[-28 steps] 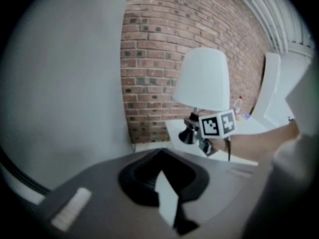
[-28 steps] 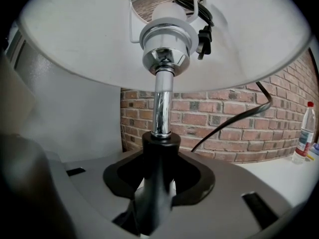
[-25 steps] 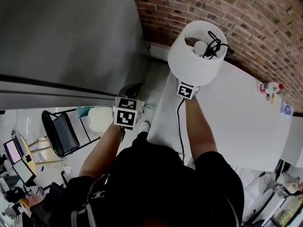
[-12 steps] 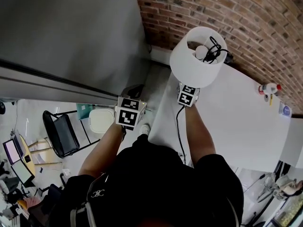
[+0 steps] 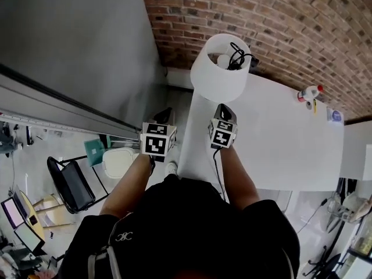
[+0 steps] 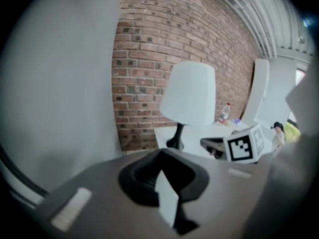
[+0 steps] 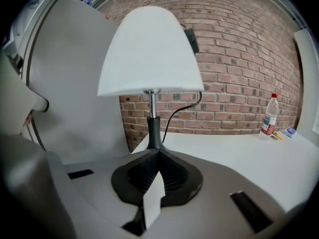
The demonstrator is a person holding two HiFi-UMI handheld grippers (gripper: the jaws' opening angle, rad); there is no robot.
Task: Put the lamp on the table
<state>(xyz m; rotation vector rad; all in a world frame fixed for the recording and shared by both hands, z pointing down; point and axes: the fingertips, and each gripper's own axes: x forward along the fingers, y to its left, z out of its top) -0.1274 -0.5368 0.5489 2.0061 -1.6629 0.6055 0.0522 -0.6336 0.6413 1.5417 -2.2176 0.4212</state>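
Head view shows the lamp [image 5: 220, 77] standing on the white table [image 5: 279, 138], at the corner nearest the brick wall [image 5: 261, 16], free of both tools. Its white shade [image 5: 213, 81] is open at the top and works as a cup: inside lie 1 round bulb [image 5: 223, 60] and a bunched coil of black cord [image 5: 237, 56]. The lamp's long axis runs straight up, dark foot on the tabletop, thin stem vertical, the shade's narrower open end facing up. The right gripper [image 5: 225, 109] hangs just short of the foot; its 2 jaws have just been closing and now press together with nothing between them. The left gripper [image 5: 165, 115] sits off the table's edge, beside the right one, its jaws likewise pressed together and empty. A small bottle [image 5: 309, 92] stands far along the table by the wall.
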